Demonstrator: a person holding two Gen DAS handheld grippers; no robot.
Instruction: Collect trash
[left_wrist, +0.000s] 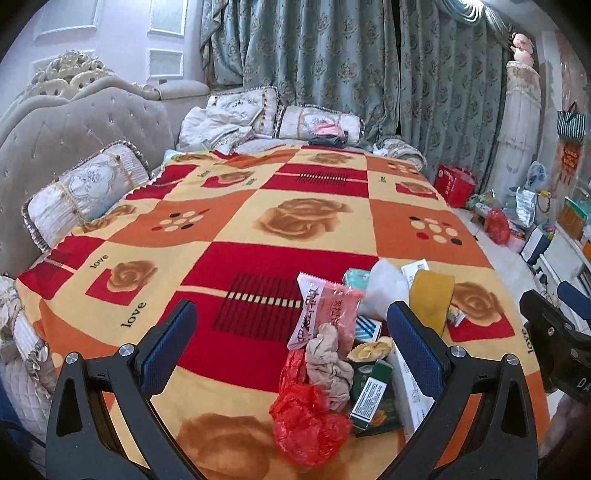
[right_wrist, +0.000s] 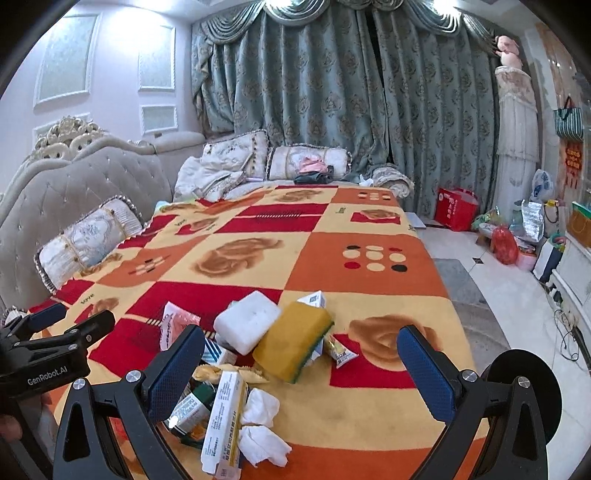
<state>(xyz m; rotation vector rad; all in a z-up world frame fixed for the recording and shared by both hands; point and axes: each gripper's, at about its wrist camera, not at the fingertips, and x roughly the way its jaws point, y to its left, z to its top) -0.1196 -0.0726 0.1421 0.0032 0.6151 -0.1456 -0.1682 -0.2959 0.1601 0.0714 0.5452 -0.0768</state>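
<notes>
Left gripper (left_wrist: 291, 347) and right gripper (right_wrist: 301, 363) hovered wide open, empty, over trash (right_wrist: 236, 369) on bed (right_wrist: 369, 295); approach step, first grasp judged next.

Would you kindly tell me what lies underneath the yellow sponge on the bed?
The yellow sponge leans on a white foam block and overlaps small white cartons and a sachet. Anything further beneath it is covered.

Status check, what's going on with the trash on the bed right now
Left gripper open, empty. Right gripper open, empty. Trash pile loose on blanket, untouched. Nothing blocking.
</notes>
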